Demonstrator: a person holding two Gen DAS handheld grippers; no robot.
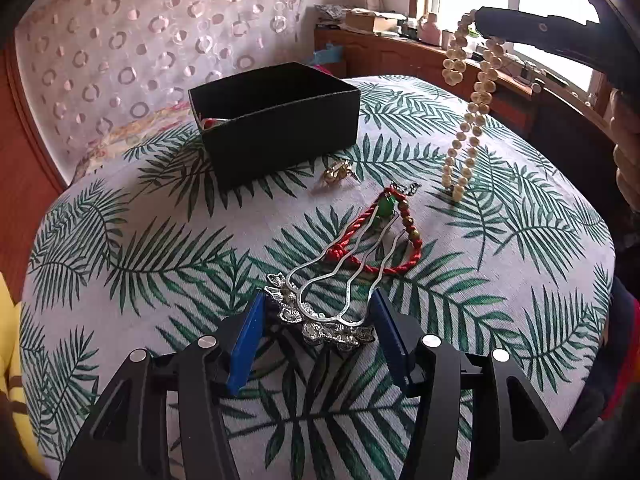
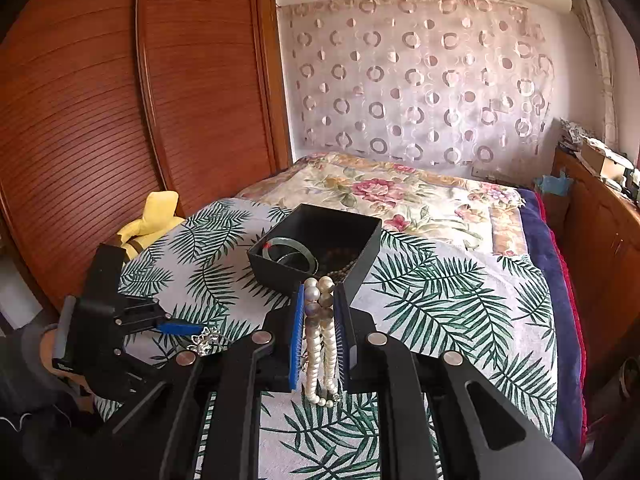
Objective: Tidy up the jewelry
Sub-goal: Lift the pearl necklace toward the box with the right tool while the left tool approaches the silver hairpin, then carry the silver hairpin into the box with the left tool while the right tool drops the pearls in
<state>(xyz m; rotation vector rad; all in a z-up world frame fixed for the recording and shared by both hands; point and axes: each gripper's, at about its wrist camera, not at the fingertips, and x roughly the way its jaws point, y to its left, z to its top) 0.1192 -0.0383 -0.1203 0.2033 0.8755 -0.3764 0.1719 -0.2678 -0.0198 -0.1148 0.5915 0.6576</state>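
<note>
My right gripper (image 2: 319, 300) is shut on a pearl necklace (image 2: 320, 344), which hangs from it above the leaf-print cloth; the necklace (image 1: 470, 112) also shows in the left wrist view, its lower end near the cloth. My left gripper (image 1: 318, 308) is open around the ornate head of a silver hair comb (image 1: 332, 280) lying on the cloth. A red cord bracelet (image 1: 384, 236) with a green bead lies under the comb's prongs. A gold piece (image 1: 338, 174) lies by the black box (image 1: 280, 120). The box (image 2: 316, 244) holds a green bangle (image 2: 288, 250) and dark beads.
The cloth (image 1: 160, 248) covers a rounded surface on a bed with a floral blanket (image 2: 400, 196). A wooden wardrobe (image 2: 100, 120) stands at left and a cluttered wooden sill (image 1: 400, 36) by the window. A yellow soft toy (image 2: 156, 216) lies beside the cloth.
</note>
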